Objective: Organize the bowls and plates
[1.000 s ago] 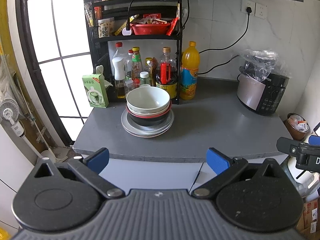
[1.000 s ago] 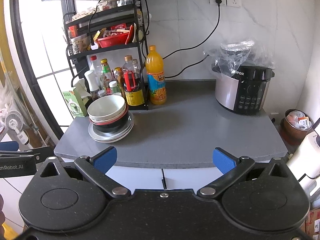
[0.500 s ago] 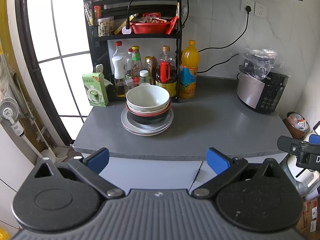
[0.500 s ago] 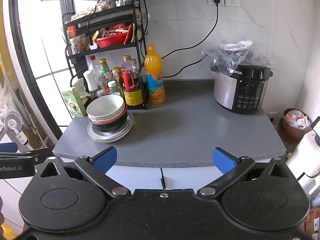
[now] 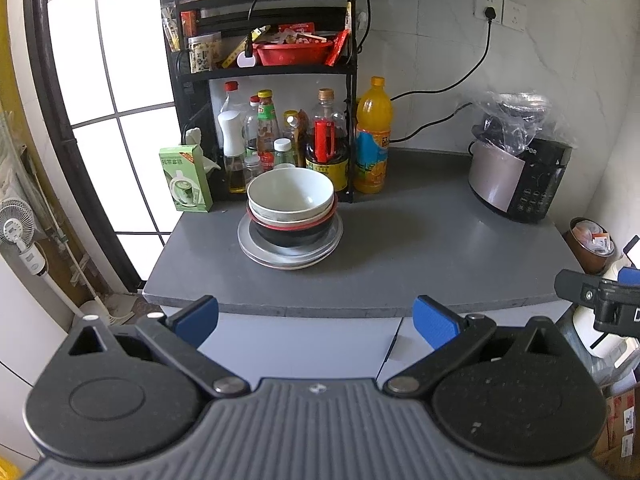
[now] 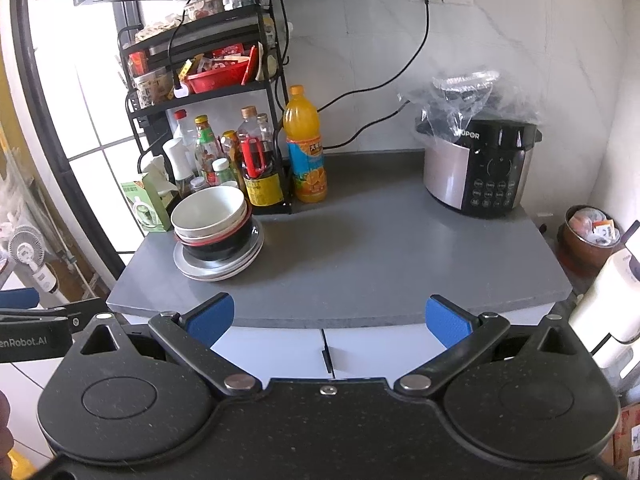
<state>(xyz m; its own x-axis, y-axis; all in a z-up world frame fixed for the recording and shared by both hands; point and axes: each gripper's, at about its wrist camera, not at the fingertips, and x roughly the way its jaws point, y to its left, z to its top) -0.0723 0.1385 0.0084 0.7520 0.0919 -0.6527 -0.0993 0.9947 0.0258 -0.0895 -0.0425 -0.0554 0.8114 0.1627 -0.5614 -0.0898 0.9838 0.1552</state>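
Left wrist view: the left gripper (image 5: 316, 318), blue pads wide apart and empty, hangs short of the grey counter (image 5: 420, 248). The stacked bowls (image 5: 291, 204) sit on plates (image 5: 291, 254) at far left, just before the bottle rack (image 5: 264, 92).

Right wrist view: the right gripper (image 6: 328, 318), equally spread, faces bare counter; an orange juice bottle (image 6: 305, 146) and cooker (image 6: 478, 168) stand beyond.

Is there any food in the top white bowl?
Empty. The top white bowl sits upright on the stack, and the left wrist view shows only its bare, pale inside.
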